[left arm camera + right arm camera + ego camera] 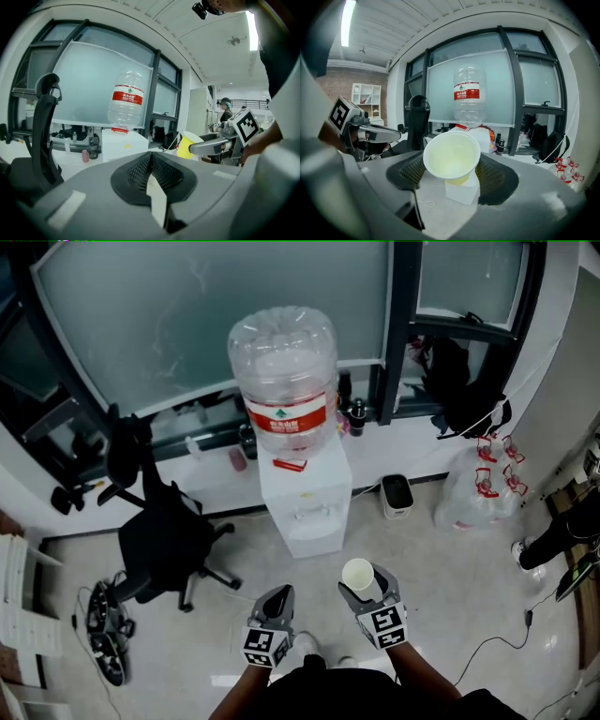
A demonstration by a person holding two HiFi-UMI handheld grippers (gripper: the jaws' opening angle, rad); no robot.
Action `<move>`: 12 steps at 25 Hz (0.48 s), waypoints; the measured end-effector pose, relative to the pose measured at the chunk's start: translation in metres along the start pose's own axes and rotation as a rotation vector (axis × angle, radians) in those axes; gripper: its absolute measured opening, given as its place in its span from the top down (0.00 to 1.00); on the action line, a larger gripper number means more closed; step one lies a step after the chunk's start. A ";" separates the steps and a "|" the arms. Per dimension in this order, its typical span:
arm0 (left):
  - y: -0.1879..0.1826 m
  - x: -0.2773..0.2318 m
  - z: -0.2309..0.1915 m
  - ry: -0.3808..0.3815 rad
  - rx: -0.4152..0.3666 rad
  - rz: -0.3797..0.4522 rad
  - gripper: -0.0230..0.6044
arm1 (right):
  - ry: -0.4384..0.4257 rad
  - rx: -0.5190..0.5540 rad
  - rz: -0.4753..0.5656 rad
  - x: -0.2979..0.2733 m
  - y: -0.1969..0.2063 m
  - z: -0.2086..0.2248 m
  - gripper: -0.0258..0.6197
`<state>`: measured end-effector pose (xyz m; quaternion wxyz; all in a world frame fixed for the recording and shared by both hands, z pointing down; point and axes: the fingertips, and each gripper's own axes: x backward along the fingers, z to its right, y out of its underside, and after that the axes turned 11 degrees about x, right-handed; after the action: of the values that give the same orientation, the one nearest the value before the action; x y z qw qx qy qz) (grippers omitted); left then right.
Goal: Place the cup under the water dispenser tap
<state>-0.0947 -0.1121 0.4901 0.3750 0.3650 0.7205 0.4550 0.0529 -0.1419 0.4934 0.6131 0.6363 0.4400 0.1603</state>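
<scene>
A white water dispenser (pixel 305 498) with a clear bottle (pixel 284 376) on top stands on the floor ahead of me; it also shows as the dispenser (pixel 480 136) in the right gripper view and the dispenser (pixel 123 143) in the left gripper view. My right gripper (pixel 364 589) is shut on a pale yellow paper cup (pixel 358 574), held upright with its empty mouth (pixel 451 156) towards the camera. The cup (pixel 188 142) shows at the right of the left gripper view. My left gripper (pixel 277 601) is shut, with nothing between its jaws. Both are a short way in front of the dispenser.
A black office chair (pixel 164 540) stands left of the dispenser. A small bin (pixel 397 495) and white bags (pixel 478 493) sit to its right. A windowsill with bottles (pixel 354 416) runs behind. Cables (pixel 497 643) lie on the floor at right.
</scene>
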 end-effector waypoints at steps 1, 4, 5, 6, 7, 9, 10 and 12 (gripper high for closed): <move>-0.001 -0.003 -0.006 0.002 0.002 -0.005 0.94 | 0.003 -0.002 -0.005 -0.006 -0.001 0.000 0.45; -0.003 -0.011 -0.022 0.013 0.012 -0.018 0.94 | 0.014 -0.008 -0.021 -0.022 -0.002 0.000 0.45; -0.004 -0.013 -0.027 0.018 0.015 -0.022 0.94 | 0.016 -0.009 -0.025 -0.028 -0.002 -0.001 0.45; -0.005 -0.015 -0.032 0.022 0.017 -0.025 0.94 | 0.016 -0.010 -0.030 -0.033 -0.002 -0.001 0.45; -0.005 -0.018 -0.037 0.027 0.020 -0.029 0.94 | 0.016 -0.008 -0.035 -0.038 -0.001 -0.001 0.45; -0.005 -0.022 -0.044 0.038 0.026 -0.038 0.94 | 0.015 0.001 -0.055 -0.044 0.004 -0.001 0.44; -0.006 -0.023 -0.048 0.045 0.026 -0.041 0.94 | 0.014 0.008 -0.066 -0.046 0.007 -0.002 0.44; -0.006 -0.026 -0.054 0.062 0.017 -0.048 0.94 | 0.013 0.022 -0.083 -0.051 0.008 -0.002 0.44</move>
<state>-0.1313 -0.1568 0.5065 0.3603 0.3365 0.7442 0.4507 0.0252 -0.1781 0.5188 0.6094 0.6229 0.4719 0.1341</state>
